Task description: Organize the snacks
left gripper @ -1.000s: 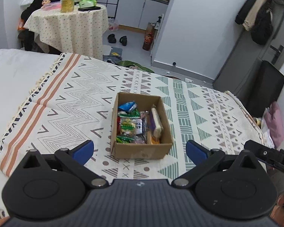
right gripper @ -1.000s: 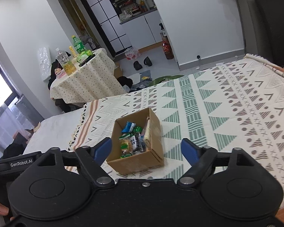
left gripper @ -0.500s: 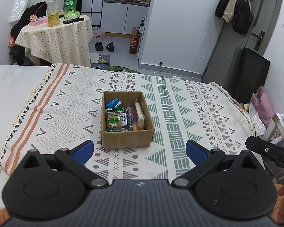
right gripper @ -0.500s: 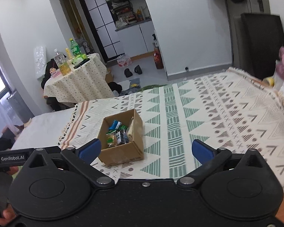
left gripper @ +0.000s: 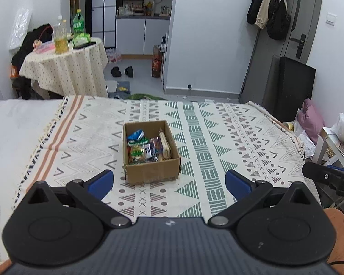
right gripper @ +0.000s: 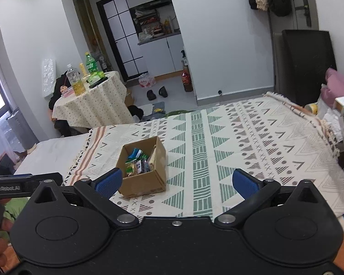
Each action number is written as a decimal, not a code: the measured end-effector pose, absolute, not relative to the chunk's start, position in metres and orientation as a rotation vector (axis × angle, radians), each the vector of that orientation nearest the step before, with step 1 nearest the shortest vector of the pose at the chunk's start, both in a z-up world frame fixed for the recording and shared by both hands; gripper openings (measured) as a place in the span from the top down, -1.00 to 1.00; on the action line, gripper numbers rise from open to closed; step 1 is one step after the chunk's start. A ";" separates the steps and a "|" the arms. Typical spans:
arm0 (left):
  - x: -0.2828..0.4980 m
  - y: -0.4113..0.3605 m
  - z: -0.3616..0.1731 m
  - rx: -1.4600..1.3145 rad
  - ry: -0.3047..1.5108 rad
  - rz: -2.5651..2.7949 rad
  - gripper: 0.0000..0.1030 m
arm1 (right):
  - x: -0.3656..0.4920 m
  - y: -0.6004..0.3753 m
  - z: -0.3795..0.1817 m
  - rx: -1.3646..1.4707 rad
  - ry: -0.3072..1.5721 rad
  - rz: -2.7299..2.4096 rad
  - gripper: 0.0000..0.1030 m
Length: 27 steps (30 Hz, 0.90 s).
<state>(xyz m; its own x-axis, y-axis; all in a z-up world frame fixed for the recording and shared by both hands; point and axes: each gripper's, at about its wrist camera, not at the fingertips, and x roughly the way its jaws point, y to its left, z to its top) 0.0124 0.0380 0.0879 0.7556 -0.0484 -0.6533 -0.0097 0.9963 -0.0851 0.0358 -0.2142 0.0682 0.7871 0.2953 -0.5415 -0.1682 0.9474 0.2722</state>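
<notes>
A small open cardboard box (left gripper: 152,174) (right gripper: 146,182) stands on a patterned blanket (left gripper: 217,142) (right gripper: 252,142) spread over a bed. Inside lie several snack packets (left gripper: 144,147) (right gripper: 137,162) in blue, green and dark wrappers, with a pale long packet along the right wall. My left gripper (left gripper: 169,184) is open and empty, held back from the box, which sits between and beyond its blue fingertips. My right gripper (right gripper: 176,182) is open and empty too; the box lies just past its left fingertip.
A round table (left gripper: 64,68) (right gripper: 91,105) with bottles stands beyond the bed's far left corner. Shoes (left gripper: 122,71) lie on the floor. A dark panel (left gripper: 293,87) leans by the door at right. A pink bag (left gripper: 310,119) and a white stool (left gripper: 332,146) flank the bed's right edge.
Both grippers have pulled back and risen away from the box, which now looks smaller and farther off. Both stay open. The box and its snacks have not moved.
</notes>
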 end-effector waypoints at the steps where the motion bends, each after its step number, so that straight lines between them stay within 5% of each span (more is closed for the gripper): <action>1: 0.010 0.038 0.090 -0.081 0.706 -0.022 -1.00 | 0.034 -0.215 0.070 0.209 0.610 0.248 -1.00; 27: -0.018 0.048 0.101 -0.070 0.661 -0.029 -1.00 | 0.010 -0.206 0.093 0.117 0.570 0.252 -1.00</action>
